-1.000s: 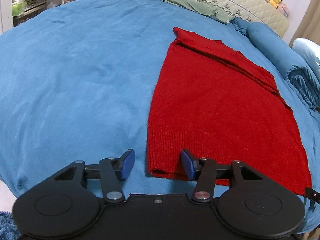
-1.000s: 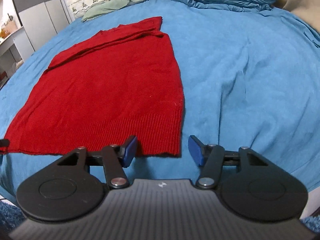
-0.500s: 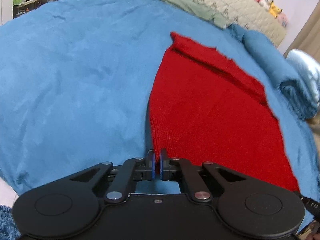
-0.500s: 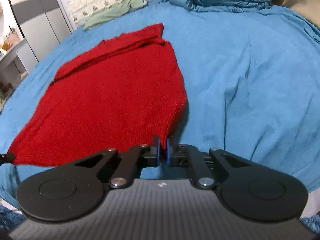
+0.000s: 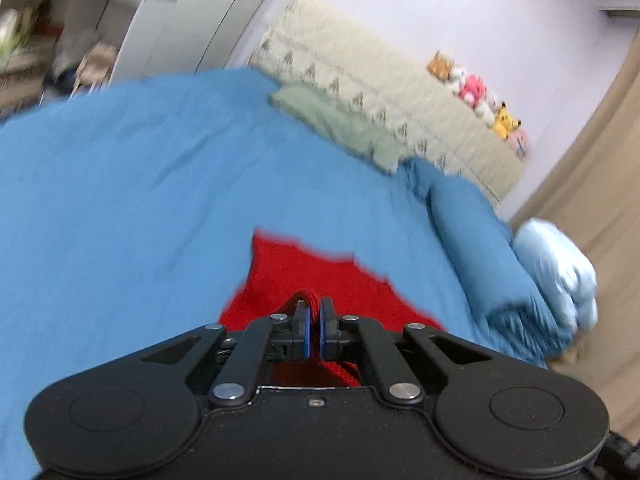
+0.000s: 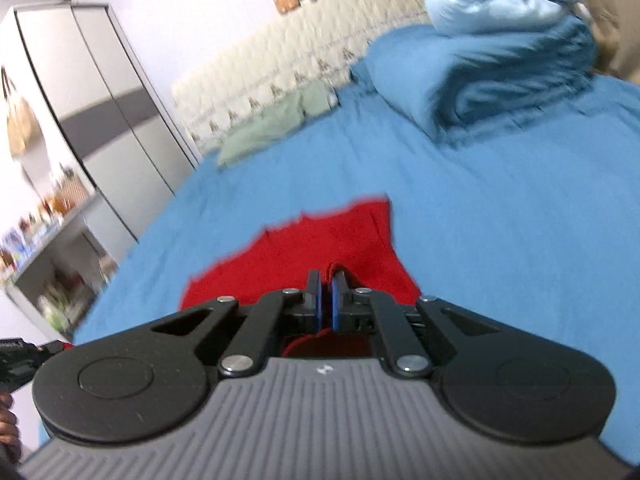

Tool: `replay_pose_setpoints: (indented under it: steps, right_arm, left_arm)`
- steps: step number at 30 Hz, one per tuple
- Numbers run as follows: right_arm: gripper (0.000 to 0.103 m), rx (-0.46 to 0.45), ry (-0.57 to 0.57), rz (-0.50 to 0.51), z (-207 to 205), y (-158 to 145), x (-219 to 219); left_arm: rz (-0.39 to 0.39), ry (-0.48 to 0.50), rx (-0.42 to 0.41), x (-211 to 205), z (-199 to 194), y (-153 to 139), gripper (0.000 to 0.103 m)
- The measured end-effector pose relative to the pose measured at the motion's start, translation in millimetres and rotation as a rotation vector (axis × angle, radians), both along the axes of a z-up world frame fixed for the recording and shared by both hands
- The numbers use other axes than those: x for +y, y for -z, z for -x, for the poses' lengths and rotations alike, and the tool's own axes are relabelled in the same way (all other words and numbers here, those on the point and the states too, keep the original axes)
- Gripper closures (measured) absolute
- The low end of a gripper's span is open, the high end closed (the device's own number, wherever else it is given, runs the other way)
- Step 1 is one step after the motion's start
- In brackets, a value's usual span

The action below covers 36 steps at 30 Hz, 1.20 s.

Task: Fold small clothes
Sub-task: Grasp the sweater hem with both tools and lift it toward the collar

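Observation:
A red knit sweater [image 5: 308,268] lies on the blue bedspread [image 5: 120,200], its near hem lifted off the bed. My left gripper [image 5: 314,310] is shut on the hem's left corner, red cloth pinched between its blue pads. In the right wrist view the same red sweater [image 6: 320,240] stretches ahead, and my right gripper [image 6: 326,286] is shut on the hem's right corner. Only the far part of the sweater shows beyond each gripper; the rest hangs hidden below. Both views are motion blurred.
A rolled blue duvet [image 5: 480,248] with a pale blue bundle [image 5: 560,268] lies on the bed's right side. A green pillow [image 5: 340,124] rests by the cream headboard [image 5: 380,92] topped with plush toys [image 5: 476,88]. A wardrobe [image 6: 100,120] and cluttered shelves [image 6: 48,240] stand at the left.
Both grippers closed on the sweater's near hem corners, then rose and moved forward, lifting the hem off the bed. The views now look higher, toward the headboard and wall.

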State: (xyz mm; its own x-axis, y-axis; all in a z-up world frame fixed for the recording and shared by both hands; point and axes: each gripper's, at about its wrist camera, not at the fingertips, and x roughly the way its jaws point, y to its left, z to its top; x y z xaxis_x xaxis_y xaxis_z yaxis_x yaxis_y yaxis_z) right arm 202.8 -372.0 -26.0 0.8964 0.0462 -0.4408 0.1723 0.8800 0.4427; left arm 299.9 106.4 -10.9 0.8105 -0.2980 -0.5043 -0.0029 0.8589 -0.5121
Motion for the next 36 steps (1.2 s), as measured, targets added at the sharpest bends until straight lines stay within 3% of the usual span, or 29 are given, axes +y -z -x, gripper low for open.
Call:
replay_pose_setpoints:
  steps: [3, 6, 10, 14, 17, 20, 21, 23, 24, 25, 27, 30, 34, 36]
  right_arm:
    - [0.083, -0.018, 0.017, 0.028, -81.4, -15.6, -9.2]
    - [0.083, 0.005, 0.049, 0.074, -161.5, -6.9, -13.1]
    - [0.083, 0.067, 0.088, 0.138, -250.6, 43.0, -13.7]
    - [0.084, 0.144, 0.108, 0.165, -294.5, 100.5, -18.1]
    - [0.084, 0.136, 0.091, 0.206, -304.7, 120.3, -18.8]
    - [0.083, 0.114, 0.090, 0.218, -309.2, 124.2, -20.1]
    - [0.080, 0.113, 0.094, 0.220, -310.9, 124.2, -19.9]
    - [0.055, 0.106, 0.120, 0.228, -310.8, 122.3, -21.1]
    - [0.025, 0.098, 0.140, 0.239, -310.2, 119.9, -20.1]
    - [0.016, 0.064, 0.153, 0.256, -304.7, 115.7, -18.7]
    - [0.015, 0.027, 0.149, 0.272, -292.1, 110.0, -15.7]
    - [0.015, 0.033, 0.069, 0.318, -279.5, 111.1, -4.2]
    - [0.015, 0.105, -0.048, 0.384, -271.0, 133.3, 20.1]
    - [0.015, 0.165, -0.078, 0.394, -272.6, 148.3, 28.0]
  left_arm:
    - [-0.028, -0.039, -0.036, -20.1, -72.0, -10.7, 0.099]
    - [-0.067, -0.081, -0.038, -42.5, -148.3, 2.8, 0.099]
    - [-0.123, -0.129, 0.013, -64.0, -224.2, 63.8, 0.099]
    - [-0.185, -0.139, 0.110, -72.4, -265.8, 126.8, 0.099]
    - [-0.231, -0.138, 0.112, -72.8, -275.3, 150.6, 0.099]
    - [-0.241, -0.130, 0.089, -70.5, -277.3, 154.1, 0.098]
    - [-0.245, -0.134, 0.079, -71.6, -276.4, 151.3, 0.092]
    - [-0.265, -0.172, 0.066, -71.5, -278.4, 141.8, 0.062]
    - [-0.277, -0.199, 0.057, -68.3, -275.4, 135.3, 0.032]
    - [-0.290, -0.218, 0.040, -64.3, -273.5, 129.1, 0.019]
    - [-0.353, -0.216, -0.007, -67.1, -260.1, 116.8, 0.019]
    - [-0.457, -0.084, -0.005, -80.4, -244.1, 112.1, 0.019]
    - [-0.552, 0.144, 0.068, -107.3, -223.0, 139.9, 0.018]
    - [-0.592, 0.195, 0.122, -115.8, -219.5, 159.8, 0.018]
